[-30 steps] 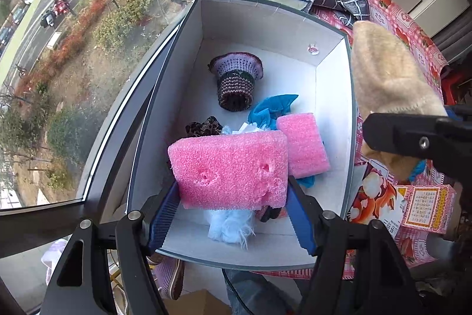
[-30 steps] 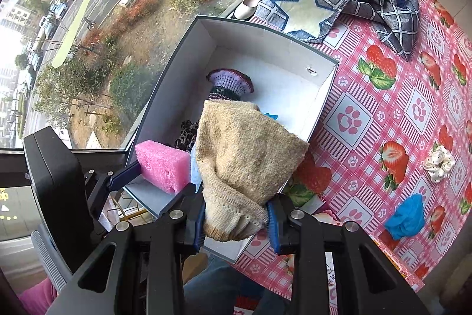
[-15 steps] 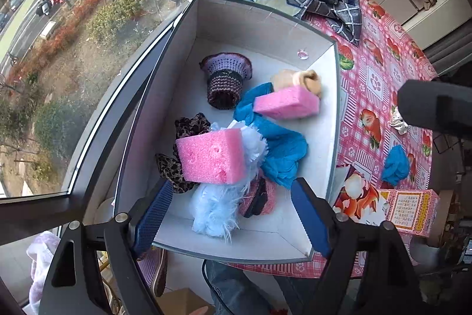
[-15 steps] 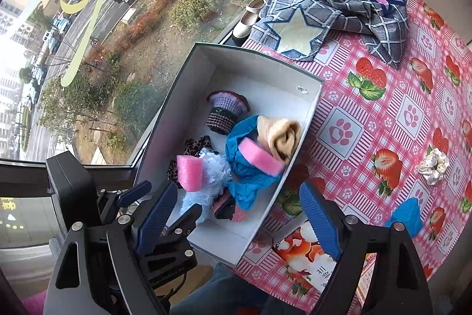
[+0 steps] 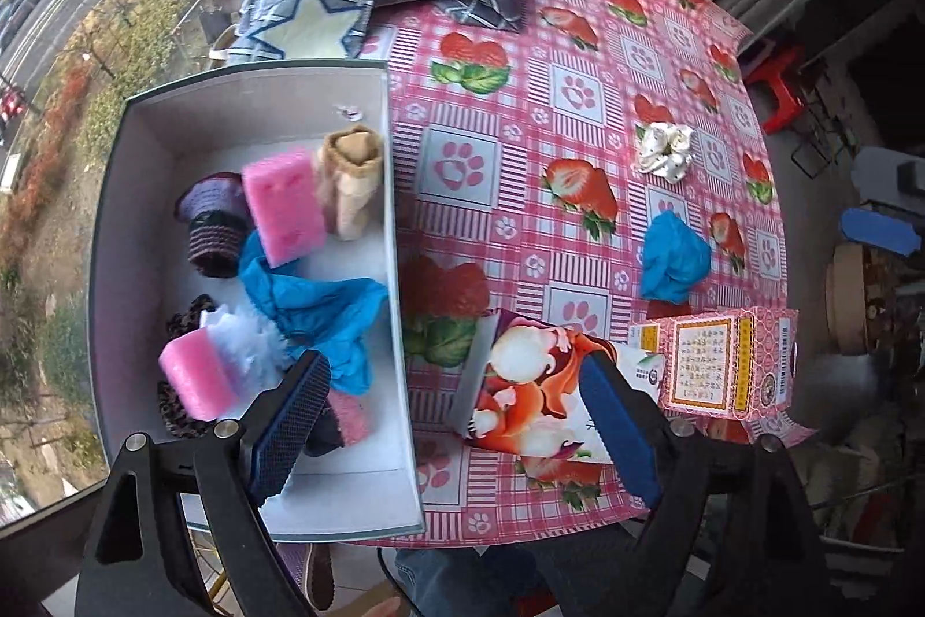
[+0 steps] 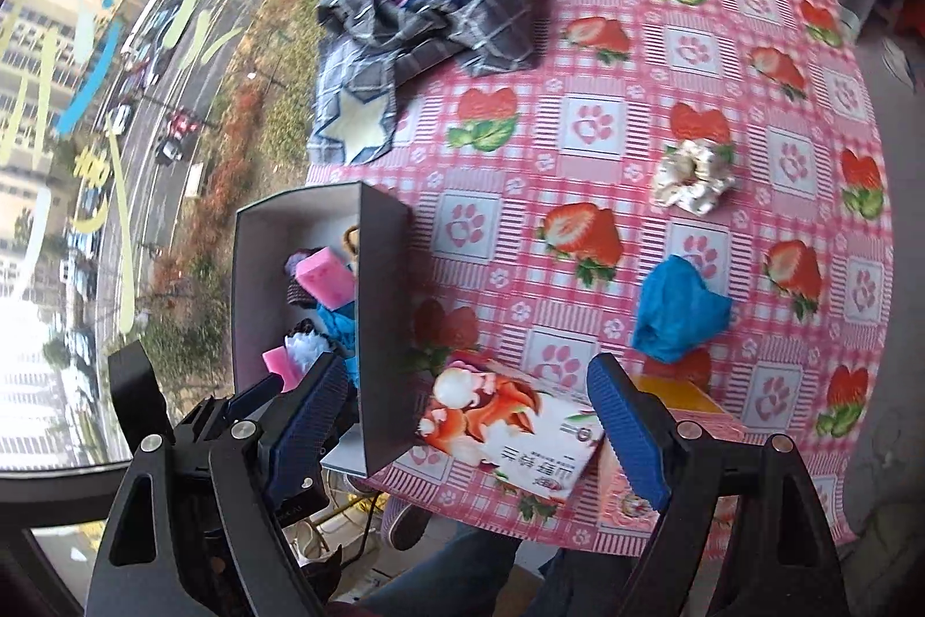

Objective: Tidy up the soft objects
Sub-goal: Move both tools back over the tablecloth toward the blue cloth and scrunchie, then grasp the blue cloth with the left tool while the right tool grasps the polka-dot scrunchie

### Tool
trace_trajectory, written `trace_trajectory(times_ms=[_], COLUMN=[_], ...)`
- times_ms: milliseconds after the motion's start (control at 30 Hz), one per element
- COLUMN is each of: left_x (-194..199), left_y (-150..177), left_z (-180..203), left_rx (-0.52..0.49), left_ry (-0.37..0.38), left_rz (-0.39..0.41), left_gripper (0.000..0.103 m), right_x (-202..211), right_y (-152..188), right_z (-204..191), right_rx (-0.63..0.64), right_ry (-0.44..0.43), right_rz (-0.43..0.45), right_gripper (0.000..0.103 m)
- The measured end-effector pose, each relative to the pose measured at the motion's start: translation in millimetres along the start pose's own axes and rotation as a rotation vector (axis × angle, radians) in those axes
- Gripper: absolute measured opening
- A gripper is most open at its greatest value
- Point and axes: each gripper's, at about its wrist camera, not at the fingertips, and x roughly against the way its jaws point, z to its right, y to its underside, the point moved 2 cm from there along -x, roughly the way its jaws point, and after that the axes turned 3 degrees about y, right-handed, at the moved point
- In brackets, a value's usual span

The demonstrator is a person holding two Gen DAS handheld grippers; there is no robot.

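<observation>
Left wrist view: the left gripper [image 5: 457, 420] hangs with its jaws spread and opening further, nothing between the pads; its left finger sits over the near end of the white box [image 5: 399, 281], its right finger over a printed packet [image 5: 532, 385]. Inside the box lie two pink sponges [image 5: 283, 206], a beige sock [image 5: 350, 177], a knitted purple piece [image 5: 211, 224] and blue cloth [image 5: 324, 305]. On the strawberry tablecloth [image 5: 578, 91], well off to the right of the gripper, sit a crumpled blue cloth [image 5: 673, 255] and, beyond it, a pale scrunchie [image 5: 665, 148].

Right wrist view: the right gripper [image 6: 462, 420] is released and empty, jaws wide over the box wall and the packet. The blue cloth [image 6: 679, 307] lies just beyond its right finger, the scrunchie [image 6: 694, 174] farther on, a plaid garment [image 6: 428, 21] at the far edge
</observation>
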Motion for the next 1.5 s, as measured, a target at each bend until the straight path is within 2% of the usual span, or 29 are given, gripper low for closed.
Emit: trace_trajectory(times_ms=[200, 333, 467, 667, 867, 1000, 1200, 1300, 1333, 1367, 1433, 1500], left_x=[-43, -58, -68, -87, -134, -172, -216, -231, -234, -235, -238, -240], left_y=[-3, -4, -15, -52, -91, -98, -94, -90, -88, -88, -87, -85], left_z=[37, 52, 70, 114, 155, 178, 208, 216, 217, 218, 217, 216], left_rx=[-0.128, -0.169, -0.176, -0.218, -0.237, -0.233, -0.298, -0.334, -0.341, -0.351, -0.367, -0.355], left_ry=[-0.102, -0.132, -0.116, -0.053, 0.042, 0.092, 0.072, 0.028, 0.006, -0.008, -0.034, -0.008], left_rz=[-0.101, -0.123, -0.145, -0.19, -0.319, -0.437, -0.551, -0.593, -0.609, -0.613, -0.62, -0.644], left_gripper=[0.09, 0.09, 0.09, 0.09, 0.09, 0.09, 0.09, 0.09, 0.087, 0.074, 0.062, 0.049], right_x=[19, 15, 8, -9, -23, -33, -45, -51, -53, -55, -58, -60], right_y=[14, 32, 42, 54, 65, 72, 81, 80, 78, 76, 71, 62], right_z=[77, 117, 150, 188, 216, 235, 261, 269, 270, 272, 273, 272], right_rx=[-0.159, -0.237, -0.292, -0.364, -0.41, -0.45, -0.506, -0.513, -0.51, -0.506, -0.494, -0.475], right_ry=[0.021, 0.043, 0.06, 0.051, 0.026, 0.012, -0.01, -0.01, -0.008, -0.006, -0.005, -0.001], right_rz=[0.025, 0.005, -0.013, -0.053, -0.089, -0.109, -0.141, -0.154, -0.157, -0.16, -0.163, -0.164], right_gripper=[0.086, 0.086, 0.086, 0.086, 0.086, 0.086, 0.086, 0.086, 0.086, 0.086, 0.086, 0.086])
